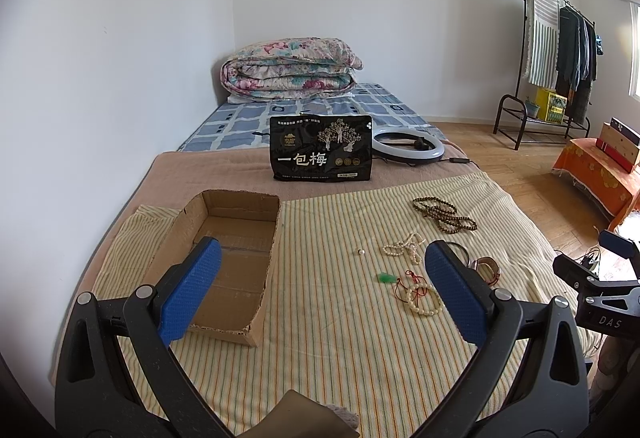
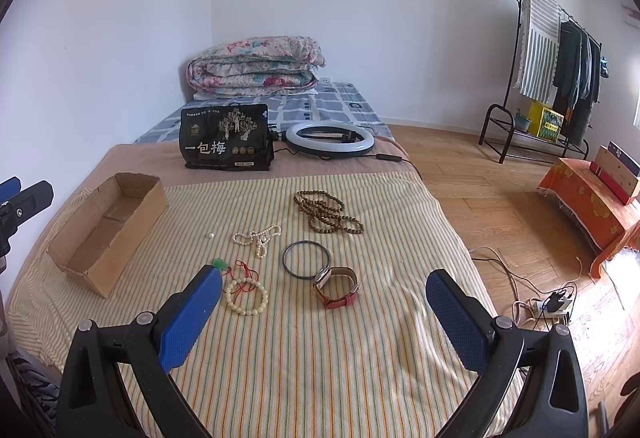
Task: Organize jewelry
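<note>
Jewelry lies on a striped cloth (image 2: 320, 350) on the bed: a brown bead necklace (image 2: 328, 211), a white bead string (image 2: 258, 236), a single pearl (image 2: 211, 235), a dark bangle (image 2: 306, 260), a red-strap watch (image 2: 336, 286), a cream bead bracelet (image 2: 246, 296) with red cord and a green pendant (image 2: 219, 262). An open, empty cardboard box (image 1: 230, 258) sits at the left. My left gripper (image 1: 322, 282) is open above the cloth, between box and jewelry. My right gripper (image 2: 324, 312) is open, just short of the watch and bracelet.
A black snack bag (image 2: 226, 141) stands behind the cloth, beside a ring light (image 2: 330, 139) with a cable. A folded quilt (image 2: 256, 67) lies at the bed's far end. To the right are wooden floor, a power strip (image 2: 550, 306), a clothes rack (image 2: 556, 77) and an orange-covered table (image 2: 588, 197).
</note>
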`<state>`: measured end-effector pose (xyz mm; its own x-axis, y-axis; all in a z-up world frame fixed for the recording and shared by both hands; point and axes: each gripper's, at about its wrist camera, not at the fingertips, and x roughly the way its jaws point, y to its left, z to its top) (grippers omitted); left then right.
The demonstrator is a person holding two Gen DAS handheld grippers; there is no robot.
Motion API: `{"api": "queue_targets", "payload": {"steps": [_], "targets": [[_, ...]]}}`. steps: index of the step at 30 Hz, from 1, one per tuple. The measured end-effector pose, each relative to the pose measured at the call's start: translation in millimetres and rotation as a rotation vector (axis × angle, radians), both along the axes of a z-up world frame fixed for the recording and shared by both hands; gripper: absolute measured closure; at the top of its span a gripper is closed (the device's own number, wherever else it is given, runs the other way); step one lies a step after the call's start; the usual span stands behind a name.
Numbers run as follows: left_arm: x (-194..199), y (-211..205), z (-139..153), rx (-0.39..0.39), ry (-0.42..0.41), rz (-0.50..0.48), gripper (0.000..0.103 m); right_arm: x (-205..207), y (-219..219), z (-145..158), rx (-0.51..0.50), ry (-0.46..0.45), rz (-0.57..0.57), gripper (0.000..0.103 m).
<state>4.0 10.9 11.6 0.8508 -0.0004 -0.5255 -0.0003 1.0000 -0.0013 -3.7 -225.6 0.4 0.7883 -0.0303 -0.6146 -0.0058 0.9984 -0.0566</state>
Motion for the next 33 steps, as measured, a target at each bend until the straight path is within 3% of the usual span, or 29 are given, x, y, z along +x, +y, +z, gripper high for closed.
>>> {"api": "queue_targets", "payload": {"steps": [17,26,33], "targets": [[-1,0,-1,0.001,0.004,0.008,0.000,-2,-2,-3,0.001,0.003,-0.001,0.000],[11,-3,-12,0.010,0.056,-0.013,0.000,8,-13,-11,-0.010,0.052,-0.017,0.000],[28,-8,-26,0.002,0.149,-0.058,0.000,26,-29,-16,-0.026,0.086,-0.005,0.000]]}}
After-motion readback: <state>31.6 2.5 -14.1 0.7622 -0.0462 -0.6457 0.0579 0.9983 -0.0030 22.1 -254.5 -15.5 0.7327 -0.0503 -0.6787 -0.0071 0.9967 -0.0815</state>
